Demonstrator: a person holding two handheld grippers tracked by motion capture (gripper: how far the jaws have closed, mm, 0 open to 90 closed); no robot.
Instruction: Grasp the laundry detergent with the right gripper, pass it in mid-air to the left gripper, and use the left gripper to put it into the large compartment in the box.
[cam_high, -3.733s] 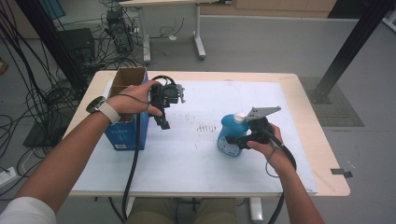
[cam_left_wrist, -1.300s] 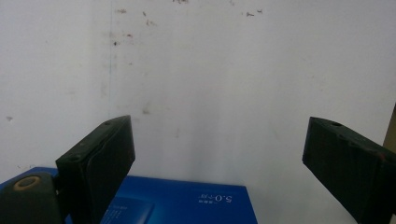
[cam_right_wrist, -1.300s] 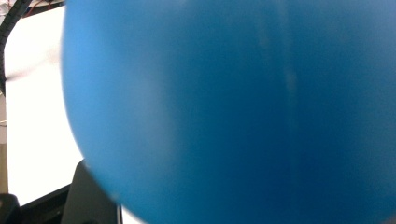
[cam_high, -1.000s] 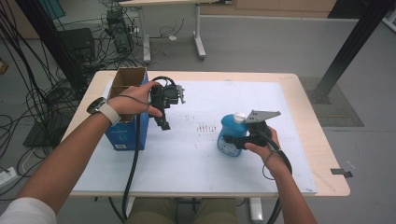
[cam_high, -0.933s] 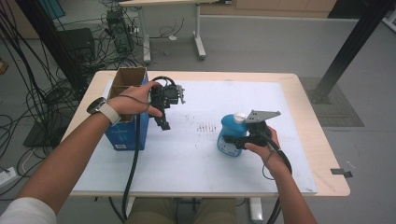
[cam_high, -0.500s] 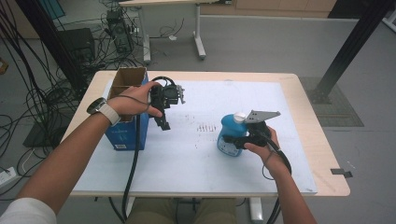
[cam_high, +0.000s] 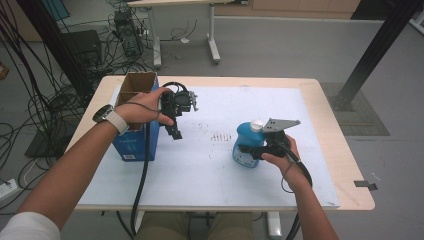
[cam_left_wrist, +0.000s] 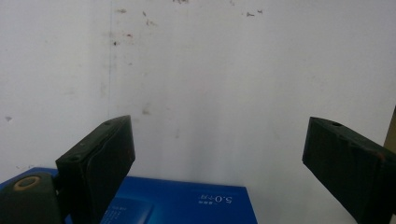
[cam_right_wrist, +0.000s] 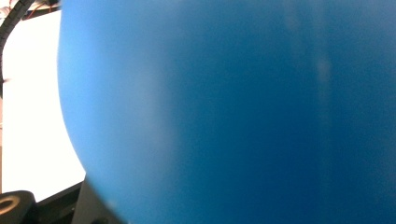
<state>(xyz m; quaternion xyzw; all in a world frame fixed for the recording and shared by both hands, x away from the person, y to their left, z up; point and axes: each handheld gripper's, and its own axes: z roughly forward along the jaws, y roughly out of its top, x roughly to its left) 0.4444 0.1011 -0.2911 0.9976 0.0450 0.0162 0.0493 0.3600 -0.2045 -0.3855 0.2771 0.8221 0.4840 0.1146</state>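
White mat (cam_high: 200, 165) covers the table (cam_high: 345, 165). At nine o'clock stands an open blue box (cam_high: 134, 145), the left gripper (cam_high: 176, 131) beside it, jaws wide apart and empty. At four o'clock the right gripper (cam_high: 248, 149) has just been closing and clamps the blue bottle (cam_high: 246, 141), upright, white-capped

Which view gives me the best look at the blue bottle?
The high view: the whole blue bottle with its white cap stands at the right gripper. The right gripper view shows a blurred blue wall.
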